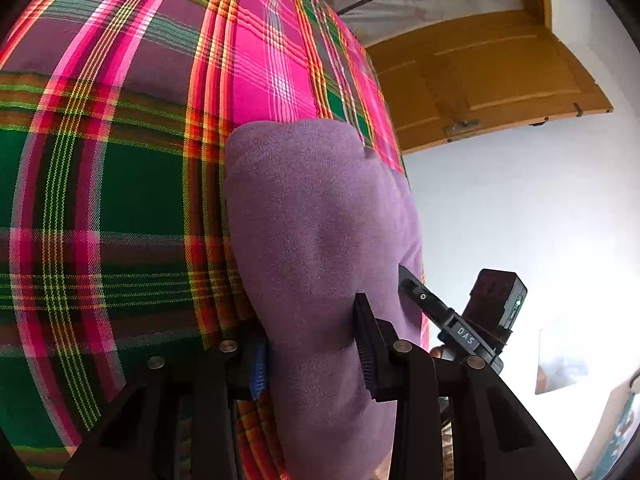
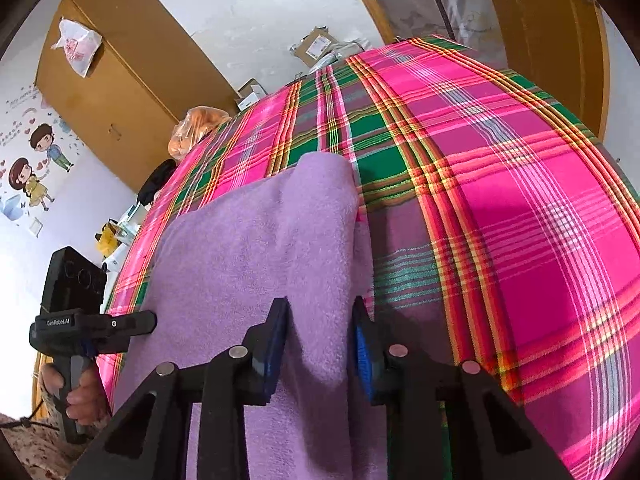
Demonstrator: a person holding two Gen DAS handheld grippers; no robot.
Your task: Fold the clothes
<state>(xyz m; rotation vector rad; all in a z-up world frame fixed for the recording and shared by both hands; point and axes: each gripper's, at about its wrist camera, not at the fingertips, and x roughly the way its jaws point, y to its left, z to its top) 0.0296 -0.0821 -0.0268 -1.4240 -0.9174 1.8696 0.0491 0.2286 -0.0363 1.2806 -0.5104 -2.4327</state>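
Across the plaid bedspread [image 2: 500, 200], pink and green with yellow stripes, lies a purple fleece garment [image 2: 256, 248], folded over into a thick soft bundle, sitting near the bed's edge.

Left claw [image 1: 312, 344]: its fingers sit either side of a bulge of the purple fleece, with fabric filling the gap between the ribbed pads. So it's partly closed and pinching the cloth, not gaping. In the left wrist view you can also see the right claw [image 1: 412, 280] poking in from the right, its tip touching the far side of the same bundle.

Right claw [image 2: 322, 344]: same deal, fingers narrowed on a raised fold of the fleece, blue pads pressing on either side of it. From the right wrist view the left claw shows up at the left edge, with a hand [image 2: 78, 392] wrapped round its handle and its tip right at the garment's edge.

Background stuff: a wooden wardrobe [image 2: 120, 80] with a plastic bag hung on it, cartoon wall stickers [image 2: 36, 160], and a wooden door [image 1: 492, 76] past the bed.
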